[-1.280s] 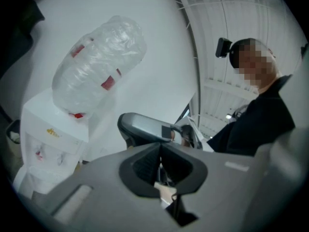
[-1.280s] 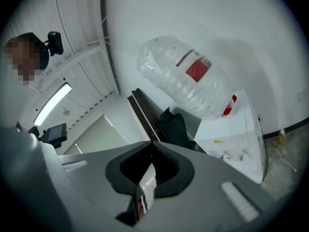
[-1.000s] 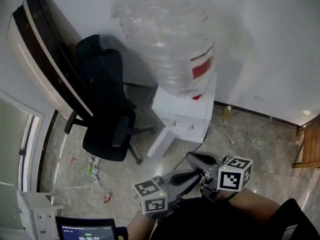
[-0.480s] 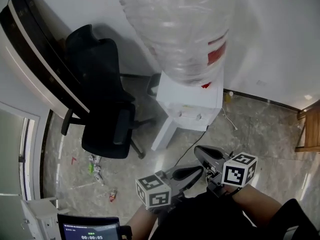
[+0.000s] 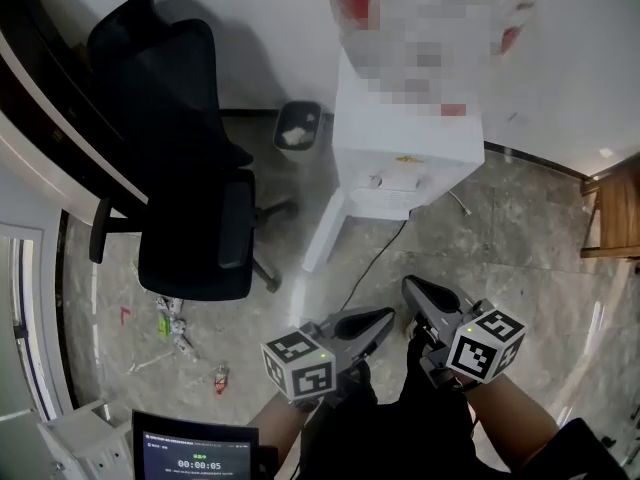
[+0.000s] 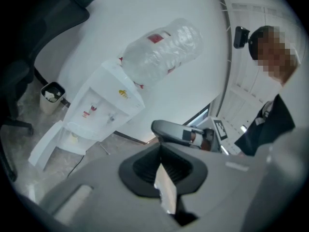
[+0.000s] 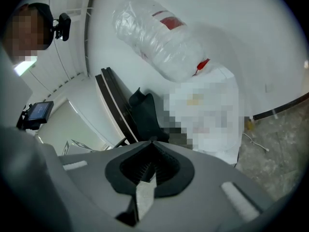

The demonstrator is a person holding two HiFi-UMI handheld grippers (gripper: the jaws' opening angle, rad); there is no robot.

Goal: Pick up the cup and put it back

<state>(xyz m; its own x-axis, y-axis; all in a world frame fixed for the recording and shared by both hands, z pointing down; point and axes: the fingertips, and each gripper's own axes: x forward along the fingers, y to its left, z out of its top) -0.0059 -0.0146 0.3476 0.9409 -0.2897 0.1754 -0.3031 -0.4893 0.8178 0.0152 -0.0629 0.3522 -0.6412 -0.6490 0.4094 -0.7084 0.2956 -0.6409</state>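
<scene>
Left gripper (image 5: pixel 378 321) and right gripper (image 5: pixel 416 291) are both squeezed shut, holding nothing, side by side. Cooler (image 5: pixel 405 143) at their 12 o'clock, chair (image 5: pixel 188 230) around 10.

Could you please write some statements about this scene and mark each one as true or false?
1. The left hand-held gripper stands wide open. False: its jaws are together, with nothing between them.
2. A black office chair stands to the left of the white water dispenser. True.
3. The waste bin stands to the right of the dispenser. False: it stands between chair and dispenser.
4. The right hand-held gripper is shut and empty. True.
</scene>
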